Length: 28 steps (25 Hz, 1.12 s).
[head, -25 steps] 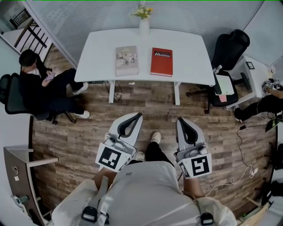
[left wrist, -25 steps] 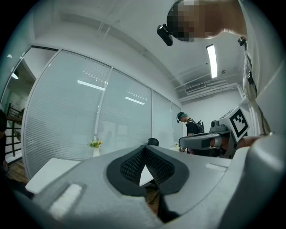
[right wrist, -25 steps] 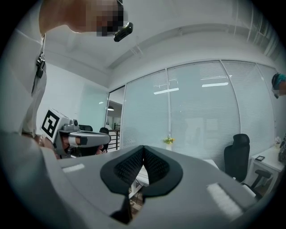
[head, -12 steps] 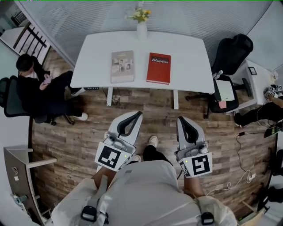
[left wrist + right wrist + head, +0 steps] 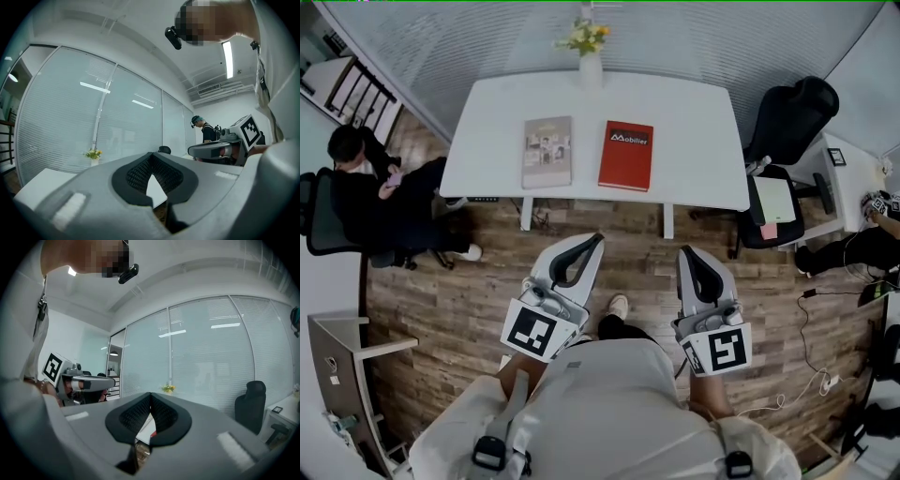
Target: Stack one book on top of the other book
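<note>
Two books lie side by side on the white table ahead of me: a grey book on the left and a red book on the right, a gap between them. My left gripper and right gripper are held level over the wooden floor, well short of the table, both shut and empty. In the left gripper view the shut jaws frame a sliver of the table. A bit of the red book's edge shows in the right gripper view under the shut gripper.
A vase of yellow flowers stands at the table's far edge. A seated person is at the left on a chair. A black office chair and a side unit stand right of the table. Cables lie on the floor.
The table and books have come nearer and shifted left in the head view as I walk forward. Both grippers stay shut, held the same way.
</note>
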{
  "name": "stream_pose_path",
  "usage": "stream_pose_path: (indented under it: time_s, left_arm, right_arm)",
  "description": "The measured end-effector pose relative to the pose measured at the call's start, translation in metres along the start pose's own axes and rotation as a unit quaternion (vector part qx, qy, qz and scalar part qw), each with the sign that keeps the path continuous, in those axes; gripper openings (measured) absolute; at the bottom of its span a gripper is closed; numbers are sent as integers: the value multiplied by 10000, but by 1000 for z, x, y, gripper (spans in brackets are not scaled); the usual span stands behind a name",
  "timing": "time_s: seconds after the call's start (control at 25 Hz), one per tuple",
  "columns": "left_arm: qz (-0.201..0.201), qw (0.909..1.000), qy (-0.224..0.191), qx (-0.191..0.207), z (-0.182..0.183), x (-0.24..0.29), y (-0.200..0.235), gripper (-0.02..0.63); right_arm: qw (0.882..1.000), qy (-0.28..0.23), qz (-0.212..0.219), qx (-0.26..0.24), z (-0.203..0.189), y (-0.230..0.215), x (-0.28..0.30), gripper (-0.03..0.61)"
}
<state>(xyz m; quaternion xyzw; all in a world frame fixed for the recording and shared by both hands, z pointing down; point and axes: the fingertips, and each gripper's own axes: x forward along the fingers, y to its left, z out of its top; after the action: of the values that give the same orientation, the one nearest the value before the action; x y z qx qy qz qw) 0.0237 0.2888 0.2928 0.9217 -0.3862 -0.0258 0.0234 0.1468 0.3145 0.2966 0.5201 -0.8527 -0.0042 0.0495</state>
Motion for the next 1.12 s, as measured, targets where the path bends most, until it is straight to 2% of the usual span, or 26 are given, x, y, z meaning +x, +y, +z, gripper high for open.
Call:
stream_pose_path:
  time_s: [0.6, 0.88, 1.12]
  left_arm:
    - [185, 9997, 56, -137, -15, 44, 8, -2]
    - [348, 9992, 96, -162, -21, 52, 27, -2]
    - [281, 9993, 119, -206, -27, 70, 40, 0]
  right_arm:
    - [9998, 92, 199, 15, -14, -42, 28, 5]
    - [9994, 158, 292, 69, -22, -46, 44, 5]
    - [9994, 182, 283, 68, -25, -55, 67, 5]
